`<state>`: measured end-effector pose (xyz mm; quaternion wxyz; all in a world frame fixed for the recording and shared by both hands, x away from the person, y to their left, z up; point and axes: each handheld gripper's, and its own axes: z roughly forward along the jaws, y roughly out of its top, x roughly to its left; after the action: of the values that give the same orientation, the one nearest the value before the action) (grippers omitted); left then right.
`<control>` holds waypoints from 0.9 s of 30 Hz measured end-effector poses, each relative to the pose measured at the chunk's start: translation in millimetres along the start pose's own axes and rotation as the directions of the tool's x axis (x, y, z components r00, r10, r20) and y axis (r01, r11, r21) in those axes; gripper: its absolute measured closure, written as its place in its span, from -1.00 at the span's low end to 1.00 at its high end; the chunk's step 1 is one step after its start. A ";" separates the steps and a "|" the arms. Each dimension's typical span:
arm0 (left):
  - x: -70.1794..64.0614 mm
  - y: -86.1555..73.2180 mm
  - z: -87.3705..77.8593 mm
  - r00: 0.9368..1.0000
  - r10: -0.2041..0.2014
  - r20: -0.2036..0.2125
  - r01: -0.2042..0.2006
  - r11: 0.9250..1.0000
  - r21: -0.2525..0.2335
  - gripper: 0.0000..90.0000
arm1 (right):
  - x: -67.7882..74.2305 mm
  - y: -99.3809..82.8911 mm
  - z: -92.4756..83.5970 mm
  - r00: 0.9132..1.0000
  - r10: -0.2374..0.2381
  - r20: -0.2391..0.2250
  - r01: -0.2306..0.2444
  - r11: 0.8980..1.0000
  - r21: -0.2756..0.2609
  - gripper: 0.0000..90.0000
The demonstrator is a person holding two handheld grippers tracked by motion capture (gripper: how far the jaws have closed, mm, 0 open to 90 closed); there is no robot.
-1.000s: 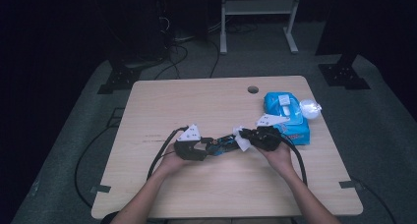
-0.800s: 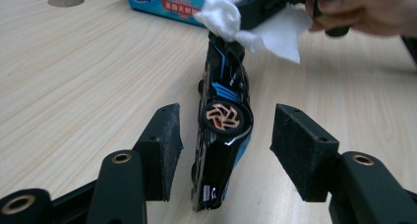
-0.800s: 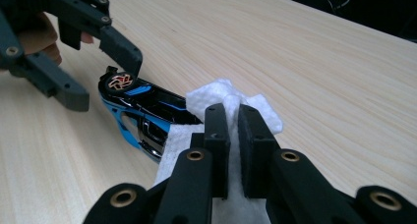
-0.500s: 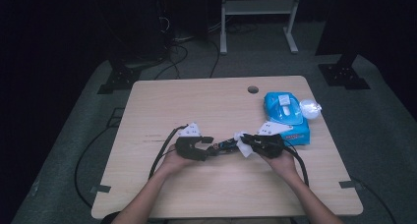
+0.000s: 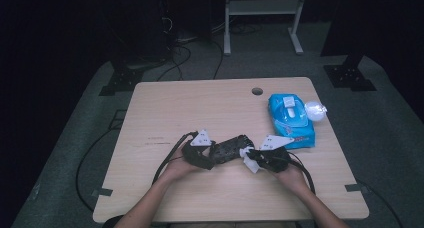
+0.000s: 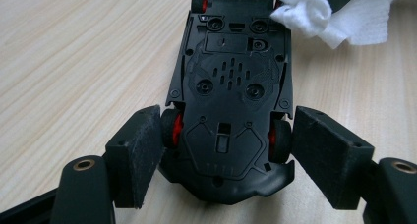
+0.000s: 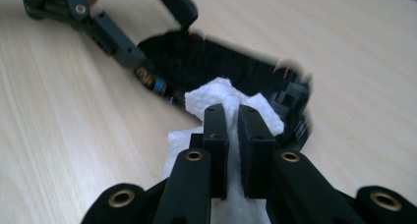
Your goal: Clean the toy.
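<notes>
Dark floor surrounds the table [image 5: 165, 103], where a blue wipes pack [image 5: 291, 119] lies at the right. Mid-table, a toy car [image 6: 231, 111] lies upside down between the left gripper [image 6: 223, 150], whose jaws have just been opening off its wheels. Right gripper [image 7: 232, 123] pinches a wipe [image 7: 211, 98] against the car.

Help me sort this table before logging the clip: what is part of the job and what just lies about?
In use: toy car, upside down between the left gripper pads, which have just opened; white wipe, pinched in the right gripper.
Lying about: blue wipe pack; clear cap beside it.
</notes>
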<state>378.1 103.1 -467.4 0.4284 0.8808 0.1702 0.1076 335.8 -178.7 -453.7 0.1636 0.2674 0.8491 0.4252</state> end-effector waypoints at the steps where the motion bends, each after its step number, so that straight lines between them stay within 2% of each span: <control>1: -0.4 0.2 0.4 1.000 0.011 -0.007 -0.011 1.000 -0.005 -0.39 | -0.9 1.4 -0.1 1.000 0.008 -0.004 -0.008 1.000 -0.010 0.83; 3: -0.1 0.0 0.9 1.000 0.011 -0.019 -0.012 1.000 -0.002 -0.44 | -4.6 8.3 -1.6 0.999 0.036 -0.014 -0.037 0.998 -0.051 0.83; 4: -0.1 0.0 0.9 1.000 0.011 -0.019 -0.012 1.000 -0.002 -0.48 | -4.6 8.3 -1.6 0.999 0.036 -0.014 -0.037 0.998 -0.051 0.83; 5: 1.1 -0.8 0.9 0.999 0.019 -0.027 -0.019 1.000 0.003 -0.51 | -9.2 17.2 -2.0 0.998 0.054 -0.016 -0.055 0.995 -0.087 0.83; 7: 2.1 -1.3 0.7 1.000 0.005 -0.027 -0.005 1.000 -0.006 -0.56 | -14.3 24.3 1.4 0.998 0.061 -0.008 -0.061 0.994 -0.095 0.83; 8: 2.1 -1.3 0.7 1.000 0.005 -0.027 -0.005 1.000 -0.006 -0.57 | -14.3 24.3 1.4 0.998 0.061 -0.008 -0.061 0.994 -0.095 0.83; 9: 3.6 -1.5 0.3 1.000 -0.002 -0.026 0.002 1.000 -0.007 -0.58 | -21.7 26.5 7.0 0.996 0.087 -0.007 -0.088 0.992 -0.088 0.82; 11: 3.9 -2.3 1.7 1.000 -0.013 -0.025 0.013 1.000 -0.002 -0.64 | -27.2 24.1 12.5 0.991 0.130 -0.021 -0.131 0.989 -0.074 0.82; 12: 3.9 -2.8 2.8 1.000 -0.016 -0.025 0.016 1.000 0.004 -0.67 | -28.9 21.4 16.2 0.989 0.147 -0.028 -0.148 0.988 -0.049 0.82; 15: 3.8 -3.4 3.9 1.000 -0.022 -0.019 0.022 1.000 0.011 -0.73 | -27.3 16.8 20.0 0.989 0.148 -0.026 -0.149 0.989 -0.023 0.83; 18: 3.4 -3.6 5.6 1.000 -0.012 -0.021 0.012 1.000 0.013 -0.74 | -25.3 12.5 21.6 0.989 0.146 -0.027 -0.147 0.989 -0.012 0.82; 21: 2.5 -2.4 11.1 1.000 -0.021 -0.017 0.021 1.000 0.020 -0.67 | -25.8 12.2 21.9 0.990 0.140 -0.026 -0.140 0.990 -0.012 0.82; 23: 0.0 -0.6 12.5 1.000 0.010 -0.024 -0.009 0.999 0.036 -0.63 | -26.1 12.4 21.9 0.990 0.136 -0.025 -0.137 0.991 -0.010 0.82; 26: 2.1 -1.2 11.6 1.000 0.006 -0.024 -0.005 1.000 0.028 -0.55 | -26.4 11.8 21.8 0.990 0.136 -0.024 -0.136 0.991 -0.008 0.82; 27: 3.8 -2.8 12.2 1.000 -0.011 -0.013 0.011 1.000 0.012 -0.55 | -27.0 11.1 21.6 0.990 0.138 -0.026 -0.138 0.990 -0.009 0.82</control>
<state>385.1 97.4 -476.9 0.4227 0.8817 0.1784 0.1097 371.9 -175.5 -456.0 0.1245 0.3194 0.8283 0.4431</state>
